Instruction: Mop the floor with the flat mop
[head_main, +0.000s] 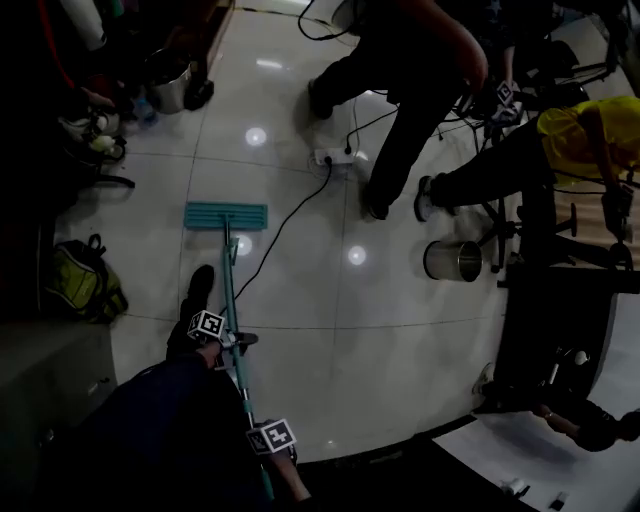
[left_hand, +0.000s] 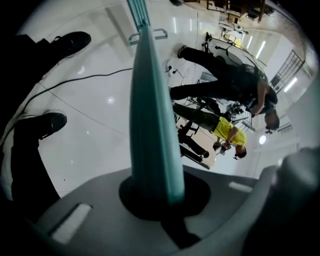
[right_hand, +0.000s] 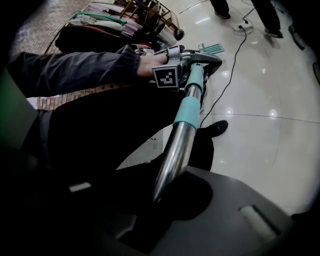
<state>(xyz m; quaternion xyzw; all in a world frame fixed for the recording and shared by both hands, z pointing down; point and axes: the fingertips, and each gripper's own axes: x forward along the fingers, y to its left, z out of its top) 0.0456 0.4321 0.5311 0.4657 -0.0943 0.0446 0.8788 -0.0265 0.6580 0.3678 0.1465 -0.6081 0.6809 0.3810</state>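
Note:
The flat mop's teal head (head_main: 225, 214) lies flat on the white tiled floor (head_main: 300, 300) ahead of me. Its handle (head_main: 236, 330) slants back toward my body. My left gripper (head_main: 215, 335) is shut on the handle's middle; in the left gripper view the teal handle (left_hand: 152, 125) passes through the left gripper (left_hand: 165, 197). My right gripper (head_main: 270, 440) is shut on the handle's upper end, where bare metal tube (right_hand: 172, 155) enters the right gripper (right_hand: 165, 195). From there the left gripper's marker cube (right_hand: 167, 77) and the mop head (right_hand: 212, 48) show farther down.
A black cable (head_main: 285, 225) runs from a power strip (head_main: 333, 157) across the floor beside the mop head. A metal bin (head_main: 452, 260) stands to the right, a steel pot (head_main: 170, 92) far left, a green backpack (head_main: 80, 280) left. People (head_main: 400, 80) stand ahead; my shoe (head_main: 198, 285) is by the handle.

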